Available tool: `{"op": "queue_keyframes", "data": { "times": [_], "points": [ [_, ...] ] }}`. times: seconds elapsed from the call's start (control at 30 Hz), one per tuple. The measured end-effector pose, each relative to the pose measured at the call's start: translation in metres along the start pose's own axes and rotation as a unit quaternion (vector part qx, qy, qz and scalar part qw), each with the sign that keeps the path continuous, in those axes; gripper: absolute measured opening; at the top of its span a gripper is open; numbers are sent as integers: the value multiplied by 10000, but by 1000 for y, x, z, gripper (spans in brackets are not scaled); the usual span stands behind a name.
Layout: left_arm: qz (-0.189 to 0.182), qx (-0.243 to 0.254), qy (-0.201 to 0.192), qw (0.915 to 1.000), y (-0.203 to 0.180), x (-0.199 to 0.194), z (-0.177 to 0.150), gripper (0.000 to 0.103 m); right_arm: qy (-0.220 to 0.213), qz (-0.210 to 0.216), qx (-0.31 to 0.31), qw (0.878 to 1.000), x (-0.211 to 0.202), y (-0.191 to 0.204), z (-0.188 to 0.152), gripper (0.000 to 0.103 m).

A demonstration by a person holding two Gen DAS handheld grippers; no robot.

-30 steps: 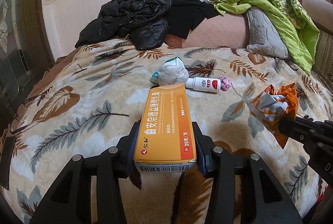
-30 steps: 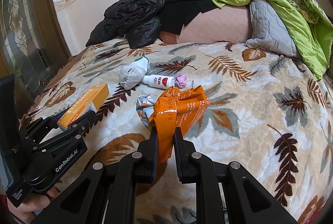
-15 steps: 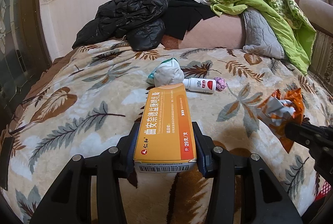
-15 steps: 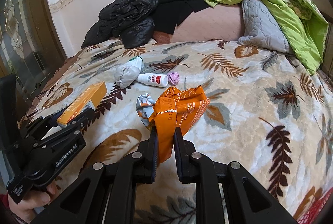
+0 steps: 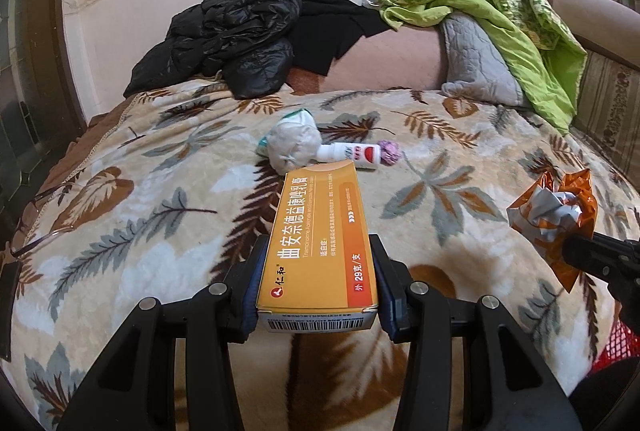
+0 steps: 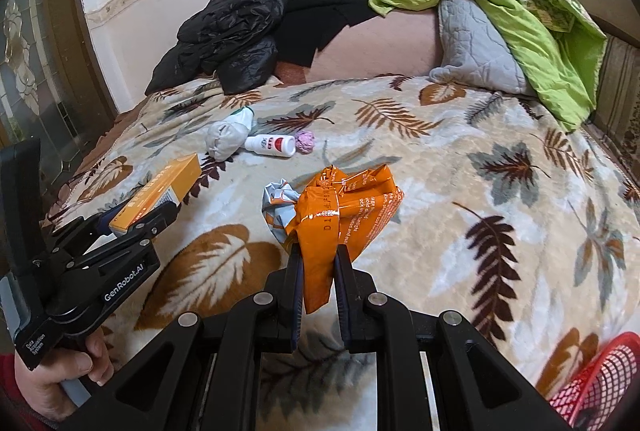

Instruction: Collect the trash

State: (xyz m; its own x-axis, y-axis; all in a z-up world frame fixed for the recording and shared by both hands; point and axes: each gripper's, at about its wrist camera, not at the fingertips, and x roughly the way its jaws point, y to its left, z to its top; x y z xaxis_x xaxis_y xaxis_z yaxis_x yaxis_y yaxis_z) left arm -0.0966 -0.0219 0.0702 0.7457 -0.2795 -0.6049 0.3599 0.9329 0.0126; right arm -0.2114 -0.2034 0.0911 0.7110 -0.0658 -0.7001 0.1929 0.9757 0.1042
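Observation:
My left gripper (image 5: 317, 263) is shut on a long orange medicine box (image 5: 320, 239), held above the leaf-patterned blanket (image 5: 160, 191); the same box (image 6: 160, 191) shows at the left of the right wrist view. My right gripper (image 6: 318, 263) is shut on a crumpled orange wrapper (image 6: 344, 207), which appears at the right edge of the left wrist view as the wrapper (image 5: 556, 207). Farther back on the blanket lie a crumpled white bag (image 5: 294, 145), a small white bottle (image 5: 356, 153) and a pink wad (image 5: 389, 152).
A red mesh basket (image 6: 600, 379) shows at the lower right, off the bed's near edge. Black jackets (image 5: 236, 35), a grey pillow (image 5: 476, 59) and a green quilt (image 5: 500, 3) pile up at the bed's far end. A hand (image 6: 60, 375) grips the left tool.
Both grippers have drawn back toward the near right of the bed with their loads; the bed items look farther away and the red basket has come into view.

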Motion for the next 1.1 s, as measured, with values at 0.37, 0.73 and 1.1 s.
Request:
{"op": "queue_keyframes", "data": {
  "times": [0.37, 0.73, 1.1],
  "points": [
    [-349, 149, 53, 9993, -27, -26, -10, 45, -57, -22, 192, 9998, -35, -22, -18, 15],
    [-838, 363, 37, 9958, -62, -55, -9, 45, -110, -53, 771, 9969, -76, -65, -34, 15],
    [-1896, 1046, 5, 9763, -156, -92, 2, 45, -137, -788, 1512, 9853, -138, -149, -67, 15]
  ]
}}
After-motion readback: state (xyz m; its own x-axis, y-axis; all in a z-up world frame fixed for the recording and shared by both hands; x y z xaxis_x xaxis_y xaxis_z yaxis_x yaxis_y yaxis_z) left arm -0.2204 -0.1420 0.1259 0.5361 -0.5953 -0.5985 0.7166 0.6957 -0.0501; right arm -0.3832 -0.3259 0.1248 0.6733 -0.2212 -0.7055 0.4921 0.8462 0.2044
